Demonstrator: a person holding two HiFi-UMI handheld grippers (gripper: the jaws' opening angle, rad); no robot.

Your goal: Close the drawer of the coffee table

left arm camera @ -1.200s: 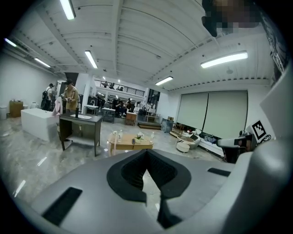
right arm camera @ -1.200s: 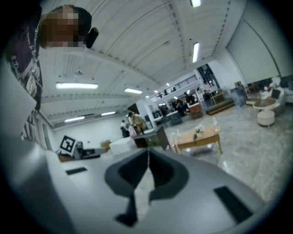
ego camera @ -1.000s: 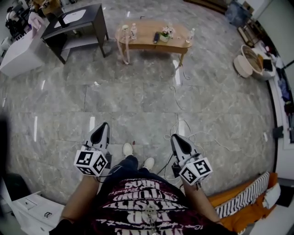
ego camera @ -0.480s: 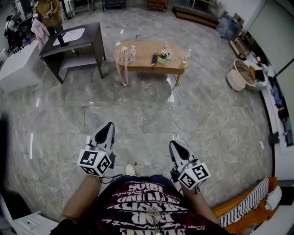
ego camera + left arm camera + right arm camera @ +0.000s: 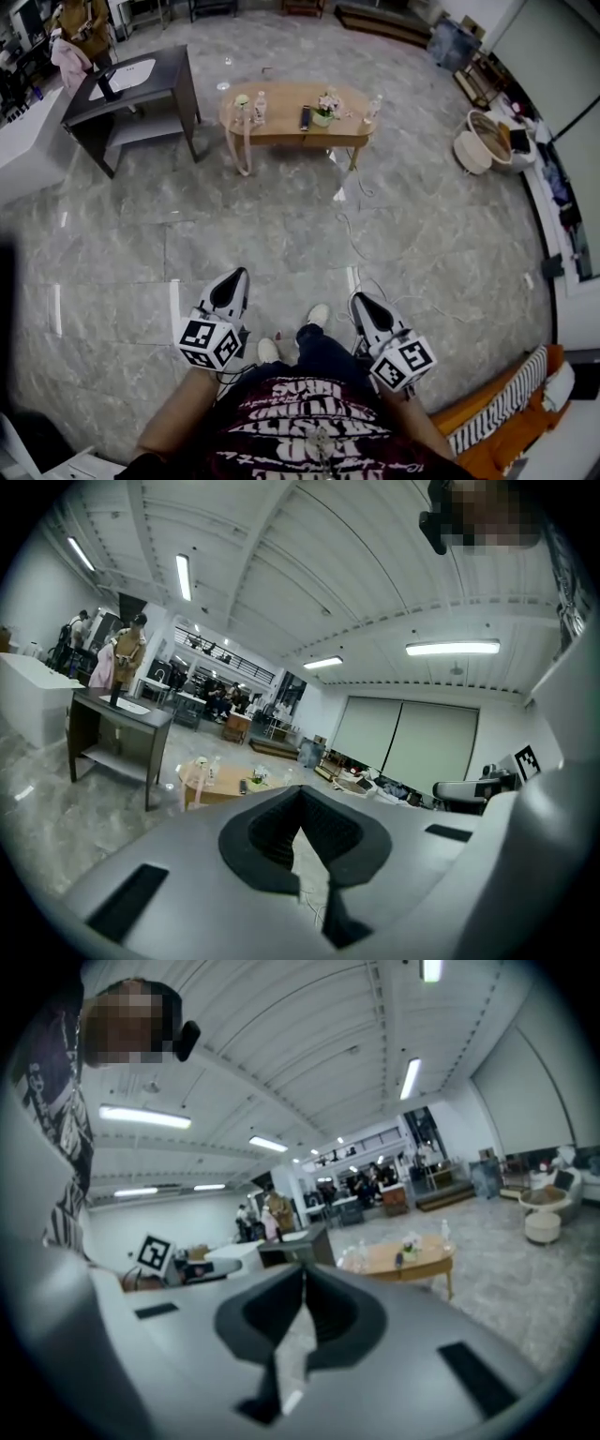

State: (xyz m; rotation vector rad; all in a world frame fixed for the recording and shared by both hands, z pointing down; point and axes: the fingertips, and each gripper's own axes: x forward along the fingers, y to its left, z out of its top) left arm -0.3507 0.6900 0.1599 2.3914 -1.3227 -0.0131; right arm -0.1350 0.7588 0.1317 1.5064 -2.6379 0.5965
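Drawer first: honestly can't pick it out from this far back, so no idea how far it's sticking out. The low wooden bench [image 5: 281,127] it belongs to sits way up at the top of the head view, well apart from the person, with a couple of bottles [image 5: 260,109], a remote and a small flower pot on top. Something pale hangs down at its left end, too small to call.

To its left is a dark bench [image 5: 169,66], off to the right a pair of round baskets [image 5: 473,150], and loose cables [image 5: 361,225] trail over the marble floor [image 5: 234,216] in between.

The person is standing mid-room, shoes [image 5: 319,315] visible, with the left gripper [image 5: 236,277] and right gripper [image 5: 360,299] held out in front, both aimed roughly toward the wooden bench. Both sets of fingers are pressed together with nothing in them; each gripper view shows just the closed black pads and the room beyond.

So progress-wise I'd say basically nothing's done yet. What's left is pretty much everything: cross the open floor, watch those cables, get in front of the drawer and push it in.
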